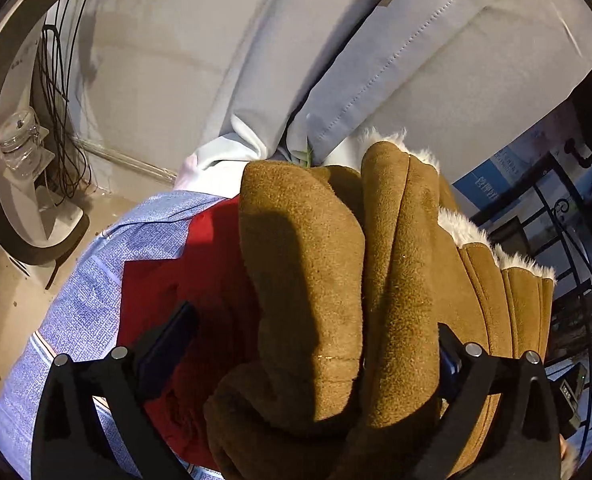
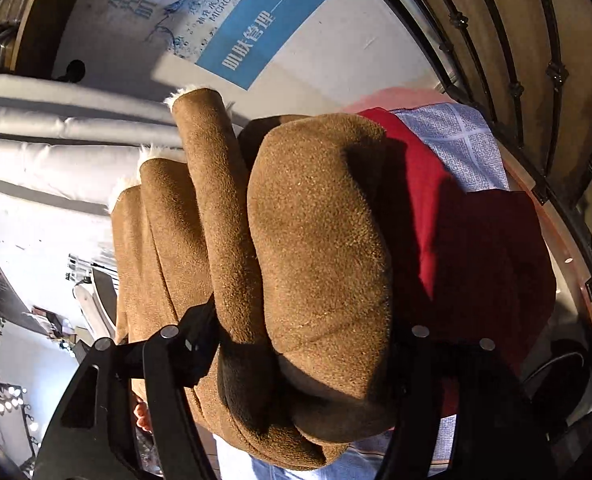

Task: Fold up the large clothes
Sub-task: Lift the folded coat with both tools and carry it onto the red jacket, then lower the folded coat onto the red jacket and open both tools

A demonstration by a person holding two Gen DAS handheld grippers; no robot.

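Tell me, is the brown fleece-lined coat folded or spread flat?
Folded. The brown fleece-lined coat is bunched into thick rolled layers between the fingers of the left gripper and the right gripper, above the red cloth.

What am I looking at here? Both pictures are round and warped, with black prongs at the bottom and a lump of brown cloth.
There is no robot: a person holds a two-fingered grabbing tool in each hand, with a wide-angle camera on each. One picture looks along the left gripper, the other along the right gripper. The black prongs are their jaws. Between each pair sits a thick bundle of a brown suede coat with pale fleece lining; the jaws stand wide around it, and whether they pinch it is unclear. Under it lie a red garment and a blue-patterned cloth.
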